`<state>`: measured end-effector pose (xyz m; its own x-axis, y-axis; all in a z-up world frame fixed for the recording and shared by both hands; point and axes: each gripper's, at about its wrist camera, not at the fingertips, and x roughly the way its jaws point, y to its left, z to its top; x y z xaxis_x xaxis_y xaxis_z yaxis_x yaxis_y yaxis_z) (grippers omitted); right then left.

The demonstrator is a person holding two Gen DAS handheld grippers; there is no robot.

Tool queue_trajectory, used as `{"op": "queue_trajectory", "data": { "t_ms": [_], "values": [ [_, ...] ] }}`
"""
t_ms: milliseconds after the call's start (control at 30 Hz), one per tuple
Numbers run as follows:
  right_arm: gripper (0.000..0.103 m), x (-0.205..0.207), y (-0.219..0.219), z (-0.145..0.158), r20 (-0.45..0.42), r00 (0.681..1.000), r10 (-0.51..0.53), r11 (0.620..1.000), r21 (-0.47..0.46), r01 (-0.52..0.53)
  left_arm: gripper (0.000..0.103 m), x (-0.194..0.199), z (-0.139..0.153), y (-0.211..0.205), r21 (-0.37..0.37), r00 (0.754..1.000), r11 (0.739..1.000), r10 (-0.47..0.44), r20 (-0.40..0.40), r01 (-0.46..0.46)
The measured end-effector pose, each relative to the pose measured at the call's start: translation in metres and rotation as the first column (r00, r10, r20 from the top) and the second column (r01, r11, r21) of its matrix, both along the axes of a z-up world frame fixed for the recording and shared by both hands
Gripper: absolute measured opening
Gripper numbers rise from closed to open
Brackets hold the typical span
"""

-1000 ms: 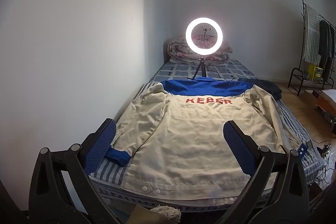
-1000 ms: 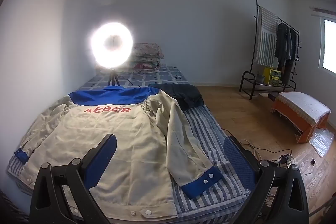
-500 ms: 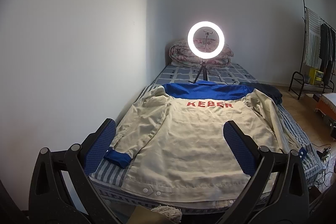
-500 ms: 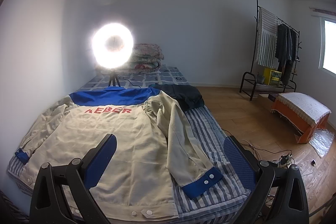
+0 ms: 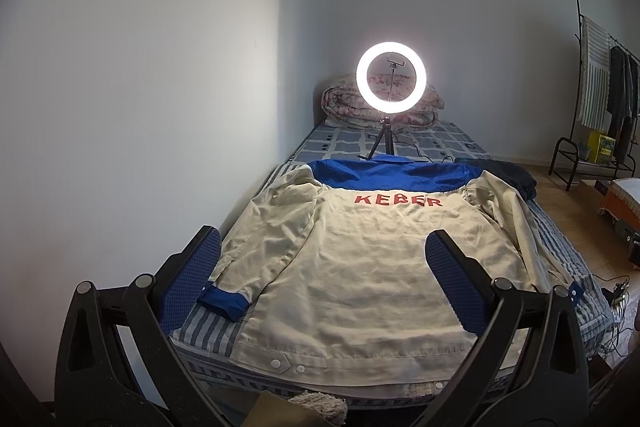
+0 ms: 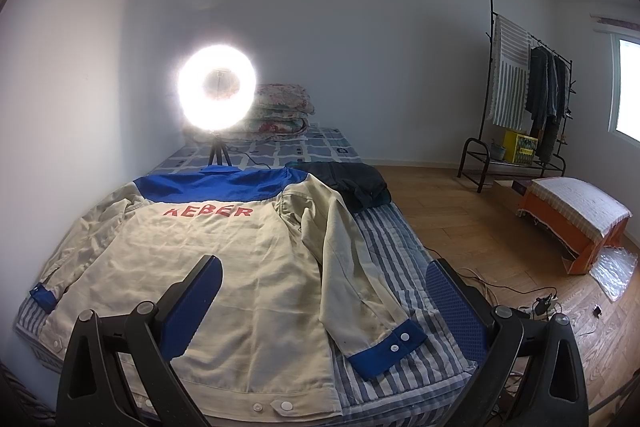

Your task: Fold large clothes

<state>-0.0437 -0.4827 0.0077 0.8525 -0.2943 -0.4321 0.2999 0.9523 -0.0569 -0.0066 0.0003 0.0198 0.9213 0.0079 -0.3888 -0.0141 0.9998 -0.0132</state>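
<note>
We hold the left gripper (image 5: 322,259) raised over the foot end of the bed (image 5: 208,327), aimed along its length toward the head; its two blue-padded fingers (image 5: 191,281) stand wide apart with nothing between them, well clear of the cloth. We hold the right gripper (image 6: 324,291) at the same end, nearer the bed's right edge, and its tongs are just as wide and empty, with the left pad over the fabric and the right pad over the edge of the mattress and the floor.

We count one jacket (image 5: 352,267), two sleeves, two blue cuffs, one ring light (image 5: 391,83), one folded dark garment (image 6: 352,183), one stack of folded quilts (image 6: 280,111) and one clothes rack (image 6: 520,107).

The jacket lies flat and back-up across the striped sheet, covering most of the foot half of the bed. Its long axis runs along the bed: the snap-buttoned hem lies at the foot edge nearest us, and the blue yoke and collar point toward the head, with red letters reading KEBER just under the yoke. The left sleeve (image 5: 264,247) runs down the wall-side edge, its cuff (image 5: 224,303) near the foot corner. The right sleeve (image 6: 352,267) runs down the open edge, its cuff (image 6: 386,347) on bare sheet beside the hem. The dark garment sits just beyond the right shoulder.
</note>
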Motion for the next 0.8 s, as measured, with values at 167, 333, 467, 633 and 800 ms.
{"op": "queue_trajectory", "data": {
  "t_ms": [167,333,467,633,800],
  "values": [
    [0.103,-0.0013,-0.0001,0.0021,-0.002,1.000,0.001,1.000,-0.001,-0.001,0.103,-0.0005,-0.0003,-0.0006,0.001,1.000,1.000,0.001,0.001,-0.001],
    [0.103,-0.0010,-0.0011,0.0016,-0.001,1.000,0.002,1.000,0.001,-0.002,0.103,-0.0008,0.0002,0.0001,-0.003,1.000,1.000,0.001,0.002,-0.001],
    [0.103,-0.0014,-0.0020,0.0010,-0.002,1.000,0.003,1.000,0.002,-0.003,0.103,-0.0008,0.0017,0.0004,-0.002,1.000,1.000,0.001,0.001,-0.001],
    [0.103,0.0010,0.0050,0.0040,-0.002,1.000,0.007,1.000,-0.001,-0.007,0.103,-0.0012,0.0009,0.0010,-0.002,1.000,1.000,-0.001,0.003,0.001],
    [0.103,0.0018,0.0073,0.0043,-0.001,1.000,0.011,1.000,-0.001,-0.011,0.103,-0.0009,0.0002,0.0012,-0.003,1.000,1.000,0.000,0.002,0.000]
  ]
}}
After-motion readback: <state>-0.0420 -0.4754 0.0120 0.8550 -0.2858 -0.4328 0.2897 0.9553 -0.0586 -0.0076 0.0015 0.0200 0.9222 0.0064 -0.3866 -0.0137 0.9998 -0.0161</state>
